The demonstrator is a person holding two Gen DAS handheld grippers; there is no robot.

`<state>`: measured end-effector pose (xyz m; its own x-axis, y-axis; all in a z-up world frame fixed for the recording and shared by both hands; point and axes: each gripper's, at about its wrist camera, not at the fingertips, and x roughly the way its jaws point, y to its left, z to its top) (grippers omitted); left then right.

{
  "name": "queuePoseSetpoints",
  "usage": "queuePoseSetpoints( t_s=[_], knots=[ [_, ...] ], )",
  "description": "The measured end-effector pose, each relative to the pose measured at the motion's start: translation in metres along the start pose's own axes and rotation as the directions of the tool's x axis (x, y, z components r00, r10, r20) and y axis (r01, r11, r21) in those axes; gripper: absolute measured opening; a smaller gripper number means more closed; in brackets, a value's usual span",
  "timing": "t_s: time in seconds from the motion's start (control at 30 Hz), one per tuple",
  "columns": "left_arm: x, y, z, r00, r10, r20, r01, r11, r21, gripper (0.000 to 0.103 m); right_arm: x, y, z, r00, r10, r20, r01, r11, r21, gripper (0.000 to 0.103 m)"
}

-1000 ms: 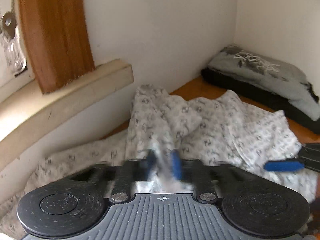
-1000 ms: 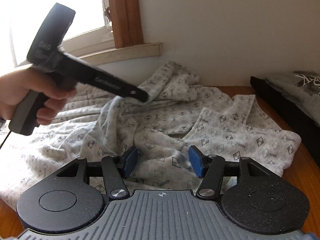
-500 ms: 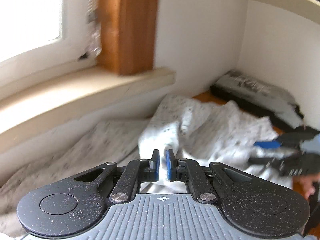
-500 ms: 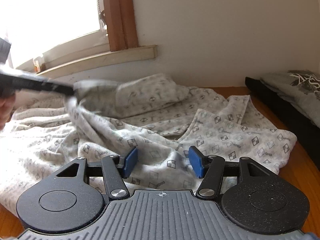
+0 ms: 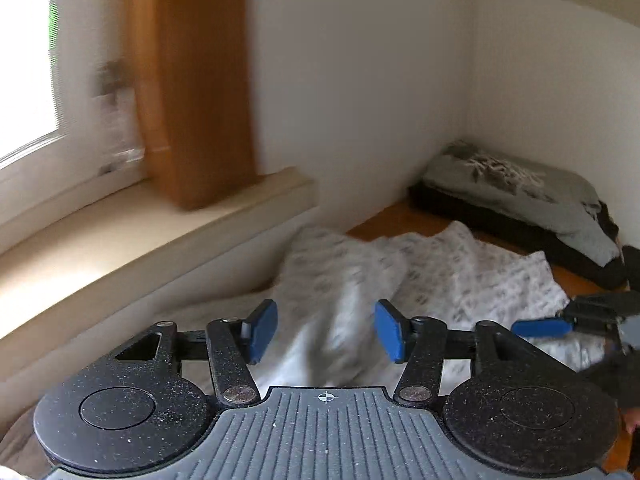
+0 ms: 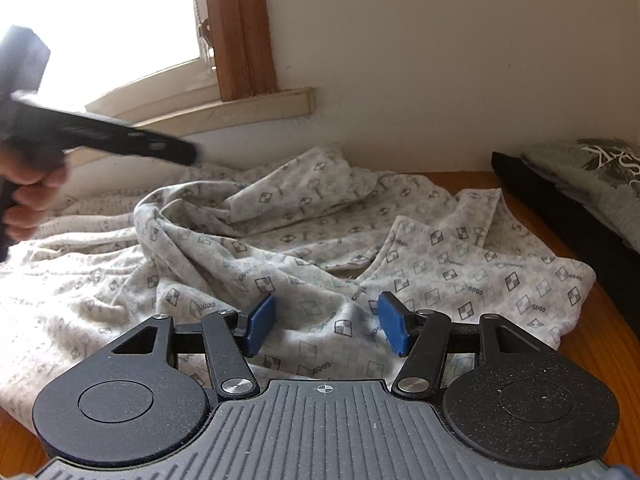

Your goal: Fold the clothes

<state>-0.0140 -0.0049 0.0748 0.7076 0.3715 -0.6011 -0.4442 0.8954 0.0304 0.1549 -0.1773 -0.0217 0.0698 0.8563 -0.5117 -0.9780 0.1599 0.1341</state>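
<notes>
A crumpled white patterned garment [image 6: 320, 240] lies spread on the wooden surface [image 6: 472, 182]; it also shows blurred in the left wrist view [image 5: 460, 276]. My left gripper [image 5: 326, 332] is open and empty, held above the garment's raised fold. In the right wrist view the left gripper [image 6: 192, 154] hangs above the cloth at the left, apart from it. My right gripper [image 6: 326, 322] is open and empty, low over the garment's near part. Its blue fingertip [image 5: 540, 327] shows at the right of the left wrist view.
A stack of folded clothes, grey on black [image 6: 592, 184], lies at the right by the wall corner [image 5: 520, 196]. A window sill [image 6: 240, 108] and wooden window frame [image 6: 240, 28] run along the back wall. The wooden surface's edge is at the right.
My left gripper opened and let go of the garment fold, which dropped back onto the cloth. It rose and moved a little left. My right gripper stayed open and nearly still.
</notes>
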Motion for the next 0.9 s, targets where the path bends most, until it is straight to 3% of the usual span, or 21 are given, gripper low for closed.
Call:
queuePoseSetpoints(
  t_s=[0.23,0.3,0.33,0.37,0.47,0.6,0.83,0.9],
  knots=[
    [0.067,-0.038,0.024,0.996,0.015,-0.087,-0.008,0.997,0.079,0.059,-0.001,0.001,0.000,1.000,0.002,0.008,-0.002,1.000,-0.001,0.058],
    [0.080,-0.041,0.026,0.994,0.021,-0.107,-0.012,0.996,0.088,0.043,-0.001,0.001,0.000,1.000,0.007,0.008,-0.007,1.000,-0.002,0.058],
    [0.074,-0.036,0.026,0.995,0.015,-0.096,-0.008,0.998,0.069,0.019,-0.002,0.000,0.000,1.000,0.010,0.009,-0.010,1.000,0.000,0.058],
    [0.068,-0.030,0.026,0.996,0.008,-0.084,-0.004,0.999,0.050,0.002,-0.002,0.000,0.001,1.000,0.013,0.012,-0.013,1.000,0.002,0.058],
    [0.050,-0.012,0.025,0.999,-0.010,-0.047,0.009,1.000,-0.009,0.002,-0.003,-0.003,0.000,1.000,0.021,0.023,-0.021,1.000,0.018,0.058],
    [-0.021,0.020,0.028,0.998,-0.001,0.061,0.005,0.998,-0.060,0.002,-0.007,-0.009,0.000,0.999,0.027,0.046,-0.030,0.998,0.055,0.058],
    [-0.116,0.073,-0.053,0.996,0.042,0.084,-0.021,0.972,-0.235,0.003,-0.015,-0.019,-0.002,0.994,0.011,0.113,-0.025,0.992,0.124,0.058],
    [-0.144,0.087,-0.076,0.995,0.054,0.089,-0.027,0.959,-0.284,0.003,-0.015,-0.018,-0.002,0.994,0.019,0.111,-0.031,0.993,0.114,0.067]
  ],
)
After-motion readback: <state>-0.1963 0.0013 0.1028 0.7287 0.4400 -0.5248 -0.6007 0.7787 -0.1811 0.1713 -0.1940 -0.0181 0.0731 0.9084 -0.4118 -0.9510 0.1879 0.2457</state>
